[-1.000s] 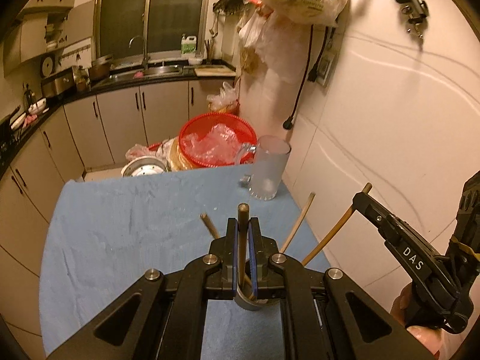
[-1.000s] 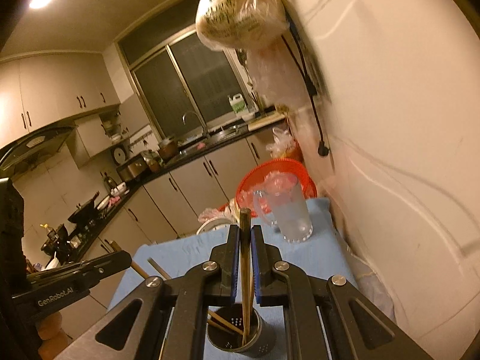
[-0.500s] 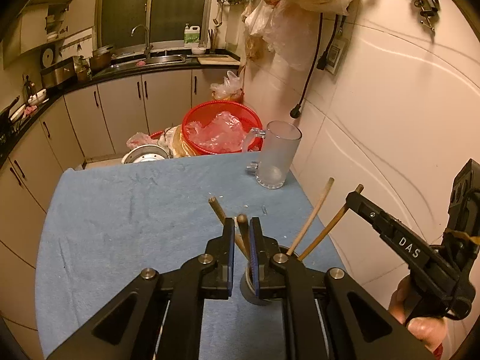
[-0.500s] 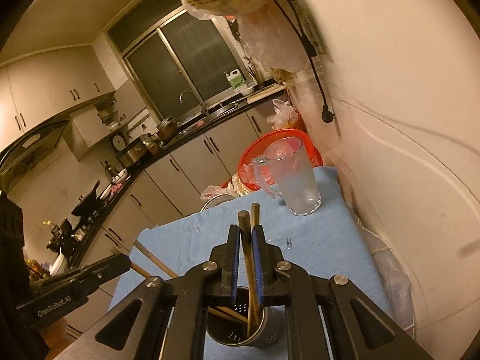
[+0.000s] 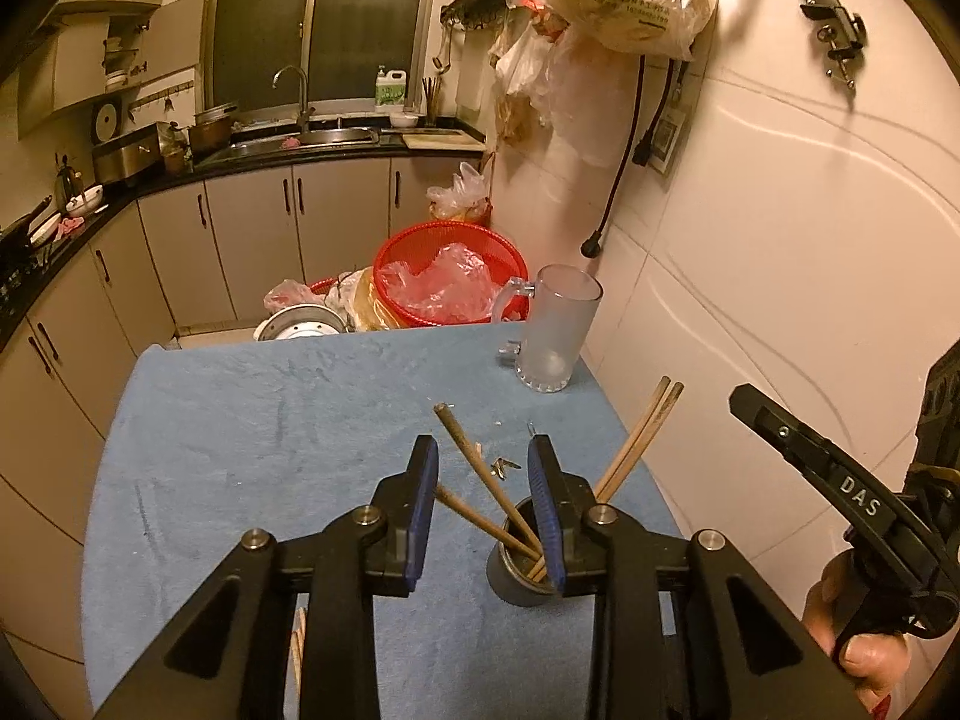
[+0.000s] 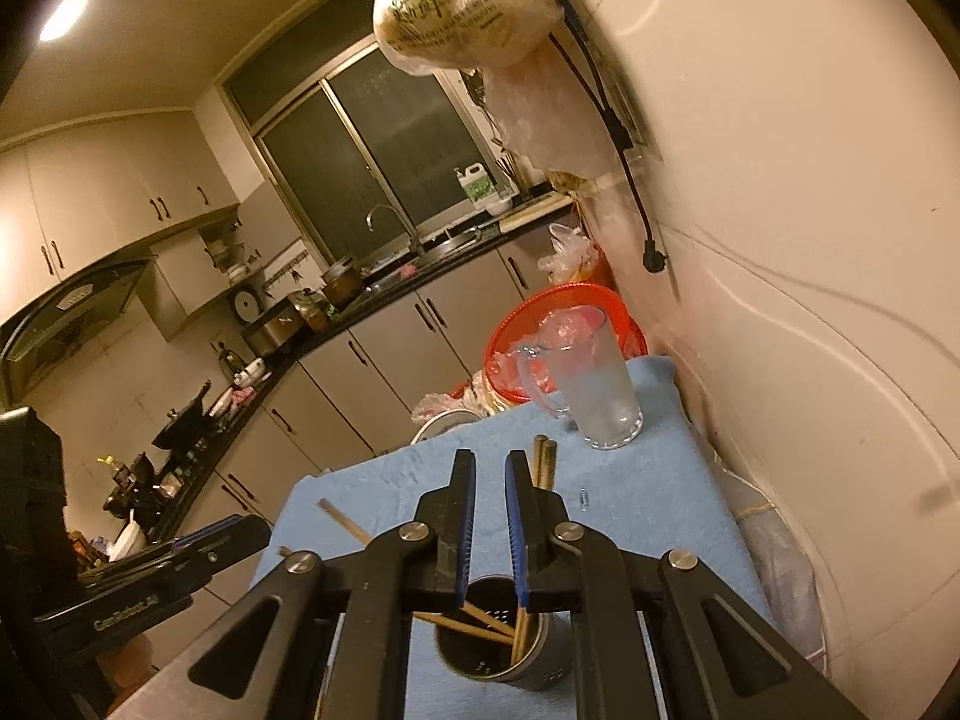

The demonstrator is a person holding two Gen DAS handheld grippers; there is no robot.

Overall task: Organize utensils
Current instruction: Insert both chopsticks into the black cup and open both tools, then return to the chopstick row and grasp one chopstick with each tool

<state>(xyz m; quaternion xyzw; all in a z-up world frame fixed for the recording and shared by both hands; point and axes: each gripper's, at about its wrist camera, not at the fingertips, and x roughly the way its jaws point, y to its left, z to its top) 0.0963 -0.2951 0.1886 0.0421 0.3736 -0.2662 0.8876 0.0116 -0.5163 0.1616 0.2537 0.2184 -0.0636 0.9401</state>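
Blue-clothed worktop [image 5: 252,420] carrying a dark cylindrical holder [image 5: 519,570] at six o'clock. Left gripper [image 5: 485,510], jaws opening, is framing slender brown chopsticks [image 5: 474,468] leaning untouched in the holder. Right gripper [image 6: 489,519] is hovering above with a narrow, empty gap between its jaws.

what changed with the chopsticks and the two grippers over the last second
Both grippers let go. The left gripper, shut on a chopstick a second ago, is opening, and that stick now leans free in the metal holder. The right gripper has released its chopstick, which stands in the holder beside another. The glass mug, red basket and blue cloth stayed put.
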